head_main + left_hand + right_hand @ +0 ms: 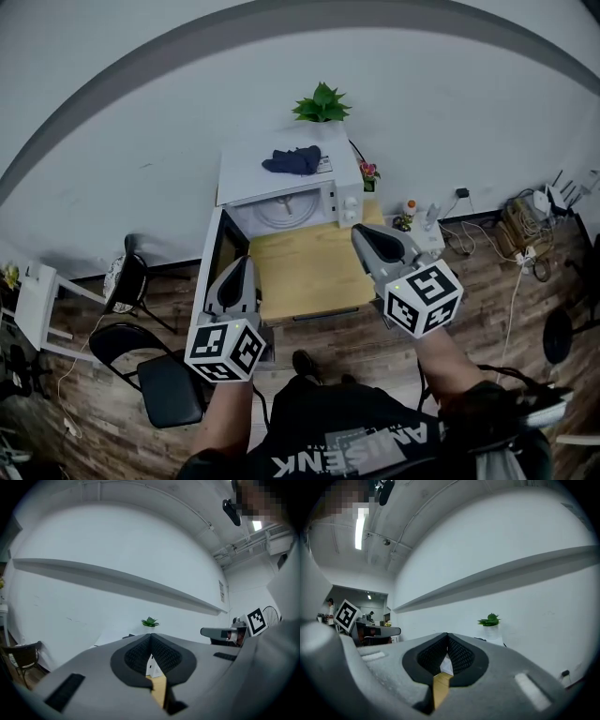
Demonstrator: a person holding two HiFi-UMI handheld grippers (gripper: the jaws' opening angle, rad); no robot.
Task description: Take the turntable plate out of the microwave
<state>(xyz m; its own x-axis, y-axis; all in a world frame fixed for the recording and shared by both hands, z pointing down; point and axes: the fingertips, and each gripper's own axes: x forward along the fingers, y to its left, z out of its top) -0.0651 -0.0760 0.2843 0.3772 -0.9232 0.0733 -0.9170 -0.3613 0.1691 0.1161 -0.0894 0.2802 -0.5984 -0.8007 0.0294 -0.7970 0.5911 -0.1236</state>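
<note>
- Forearms of the person reach forward from the bottom of the head view, each hand carrying a grey two-jaw tool with a black-and-white marker cube at its rear.
- Left gripper (245,263): held level and aimed at the microwave. Its jaws are together, the dark ribbed pads (136,656) meet at the tip and nothing sits between them.
- Right gripper (358,231): also level and aimed the same way. Its jaws are together, its dark ribbed pads (431,656) meet and hold nothing.
- Both tools stop short of the appliance. In the head view the left tip shows by the open door and the right tip by the control panel.
- Black folding chair (155,375) stands on the wood-plank floor (375,347), to the left of the person.
- Light wooden table (300,281) lies between the two grippers and bears the appliance at its far end.
- White microwave (339,202) stands against the wall, its dark-lined door (223,251) swung open to the left.
- Pale round turntable plate (284,210) lies flat on the floor of the open cavity, untouched by either tool.
- Dark blue crumpled cloth (292,161) rests on the microwave's top.
- Green leafy potted plant (322,103) stands at the rear of that top, against the white wall (141,122).
</note>
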